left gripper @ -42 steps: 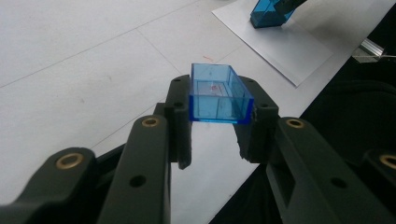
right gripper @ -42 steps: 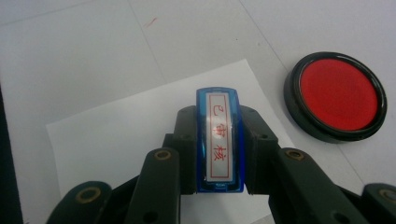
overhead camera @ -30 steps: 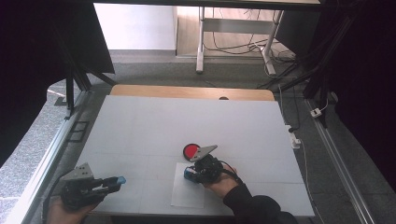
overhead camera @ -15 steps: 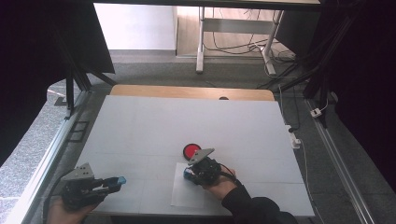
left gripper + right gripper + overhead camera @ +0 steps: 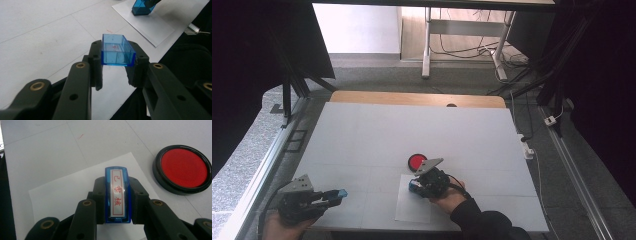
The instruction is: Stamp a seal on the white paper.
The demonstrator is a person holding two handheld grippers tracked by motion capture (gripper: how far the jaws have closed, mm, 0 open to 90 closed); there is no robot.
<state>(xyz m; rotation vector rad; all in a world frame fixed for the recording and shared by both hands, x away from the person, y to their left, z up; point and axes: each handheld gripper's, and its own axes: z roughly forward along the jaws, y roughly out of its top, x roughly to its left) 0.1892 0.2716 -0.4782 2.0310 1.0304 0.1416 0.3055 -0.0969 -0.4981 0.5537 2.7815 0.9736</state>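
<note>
— What do your right tongs (image 5: pixel 117 200) hold?

— A blue stamp (image 5: pixel 117 195). My jaws are clamped on its two long sides, and its label with red characters faces up at my camera. I hold it over the white sheet of paper (image 5: pixel 62 195), near the sheet's far edge.

— And the ink pad?

— The round red ink pad (image 5: pixel 183 168) sits on the desk (image 5: pixel 362 130) just beyond the paper, off to the right of my jaws in the right gripper view, apart from the stamp.

— Your left tongs (image 5: pixel 117 62)?

— They grip the stamp's clear blue cap (image 5: pixel 117 51) between the fingertips, its hollow turned up. In the high view they sit at the near left corner of the desk, well apart from the paper and my right tongs.
</note>
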